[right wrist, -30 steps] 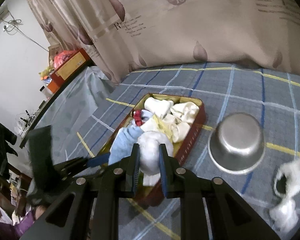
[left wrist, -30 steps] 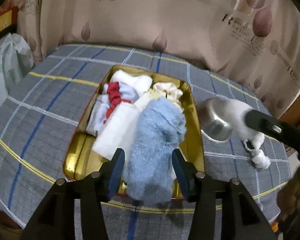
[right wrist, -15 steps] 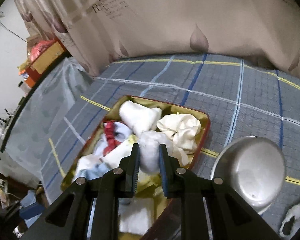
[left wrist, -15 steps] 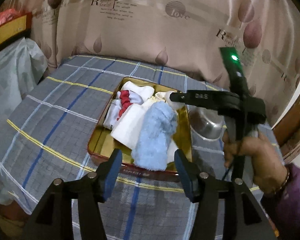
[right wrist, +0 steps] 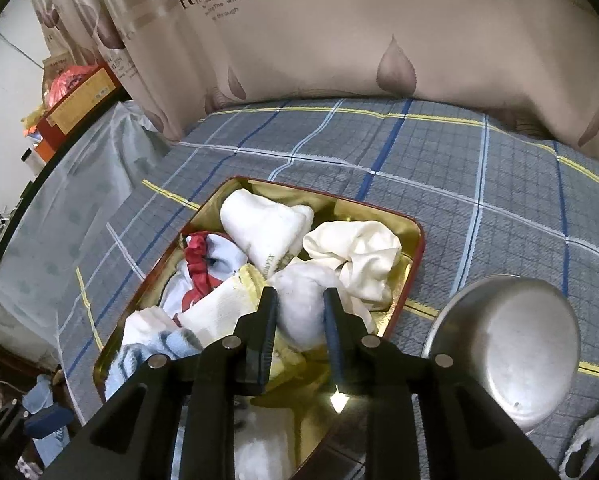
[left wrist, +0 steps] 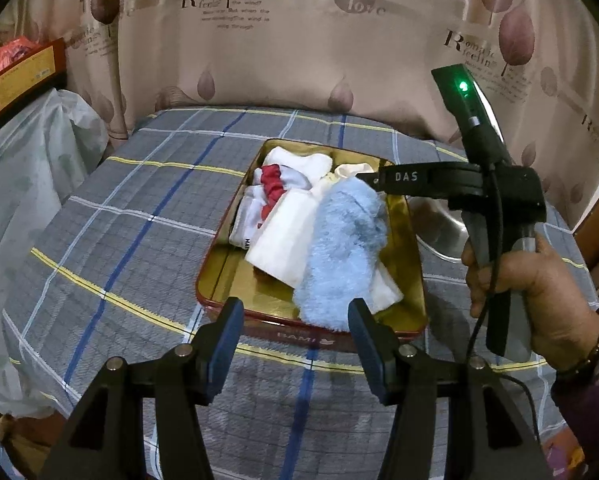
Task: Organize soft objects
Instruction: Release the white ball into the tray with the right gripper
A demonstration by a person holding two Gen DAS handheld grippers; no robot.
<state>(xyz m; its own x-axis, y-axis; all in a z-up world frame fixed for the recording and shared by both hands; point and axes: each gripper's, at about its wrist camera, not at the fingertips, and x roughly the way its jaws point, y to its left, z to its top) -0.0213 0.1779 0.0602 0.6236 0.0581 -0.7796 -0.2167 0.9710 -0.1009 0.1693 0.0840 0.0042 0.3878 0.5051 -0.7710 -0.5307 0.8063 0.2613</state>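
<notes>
Plaid bedding [left wrist: 139, 216] under a beige curtain holds a gold tin [right wrist: 413, 248] filled with white socks, a red-trimmed one and a fluffy blue sock [left wrist: 343, 252]. Just right sits a steel bowl [right wrist: 515, 340]. Over the tin, the right gripper [right wrist: 299, 304] has just been opening around a white sock [right wrist: 303, 304], pads barely touching. Nearer, the left gripper [left wrist: 295, 320] stands wide apart, empty.

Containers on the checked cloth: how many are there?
2. A red tin holding socks lies on the checked cloth; a steel bowl sits just right of it. Others may be hidden outside the views.
</notes>
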